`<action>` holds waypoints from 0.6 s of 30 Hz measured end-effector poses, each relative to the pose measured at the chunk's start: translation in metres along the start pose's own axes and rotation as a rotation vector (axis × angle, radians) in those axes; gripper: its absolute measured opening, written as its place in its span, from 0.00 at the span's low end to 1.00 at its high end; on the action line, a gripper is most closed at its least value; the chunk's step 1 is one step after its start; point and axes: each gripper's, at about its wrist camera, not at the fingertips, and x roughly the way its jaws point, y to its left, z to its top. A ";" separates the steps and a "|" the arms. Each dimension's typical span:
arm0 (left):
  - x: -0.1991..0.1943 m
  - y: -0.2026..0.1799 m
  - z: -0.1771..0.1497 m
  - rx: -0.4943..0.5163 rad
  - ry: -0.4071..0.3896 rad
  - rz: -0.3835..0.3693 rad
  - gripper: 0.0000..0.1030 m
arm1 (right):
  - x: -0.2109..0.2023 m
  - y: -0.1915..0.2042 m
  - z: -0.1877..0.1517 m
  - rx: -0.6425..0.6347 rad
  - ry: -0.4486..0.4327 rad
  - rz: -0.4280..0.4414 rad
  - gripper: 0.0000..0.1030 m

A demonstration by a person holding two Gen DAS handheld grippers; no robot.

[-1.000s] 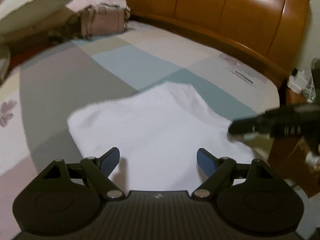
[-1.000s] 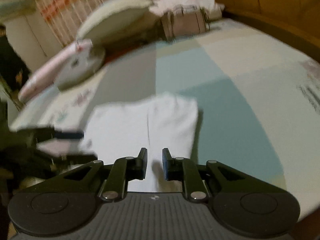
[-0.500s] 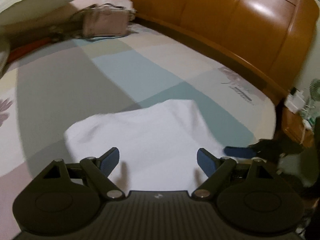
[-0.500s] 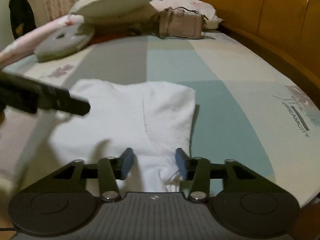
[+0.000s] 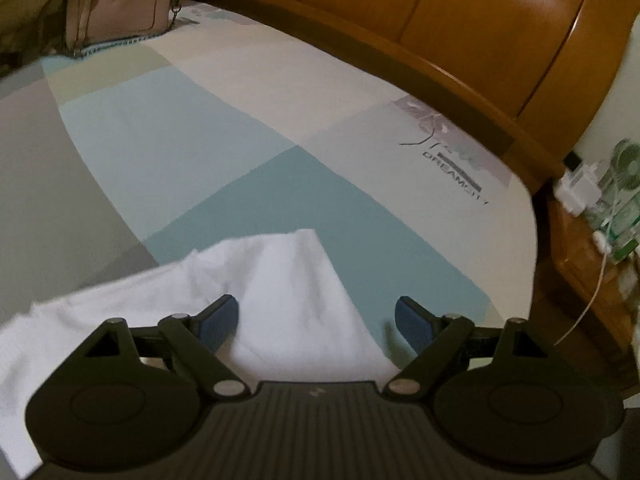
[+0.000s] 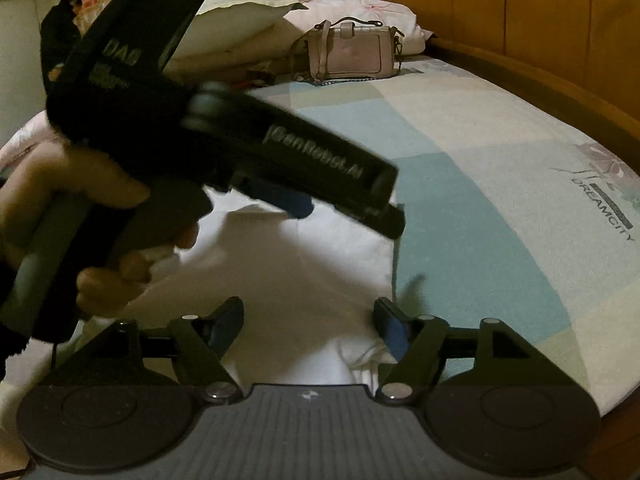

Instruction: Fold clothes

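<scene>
We see the white garment lying on the bed. Above it, our left hand-held gripper stands wide and empty; our right hand-held gripper is opening, nothing pinched.

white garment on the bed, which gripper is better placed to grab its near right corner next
Right, probably. The right gripper sits just above the bunched corner of the white garment, jaws opening, nothing pinched. The left gripper is open over the right edge, higher up.
</scene>
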 end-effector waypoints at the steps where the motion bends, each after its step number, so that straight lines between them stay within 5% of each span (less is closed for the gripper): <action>1: -0.004 -0.002 0.002 0.013 -0.002 0.015 0.83 | 0.000 0.000 0.000 0.004 0.000 0.002 0.76; 11: -0.092 0.011 -0.030 0.046 -0.065 0.113 0.85 | -0.018 0.013 0.007 0.012 -0.026 -0.010 0.80; 18: -0.098 0.020 -0.092 0.007 -0.062 0.111 0.85 | -0.042 0.017 0.002 0.004 -0.037 -0.059 0.86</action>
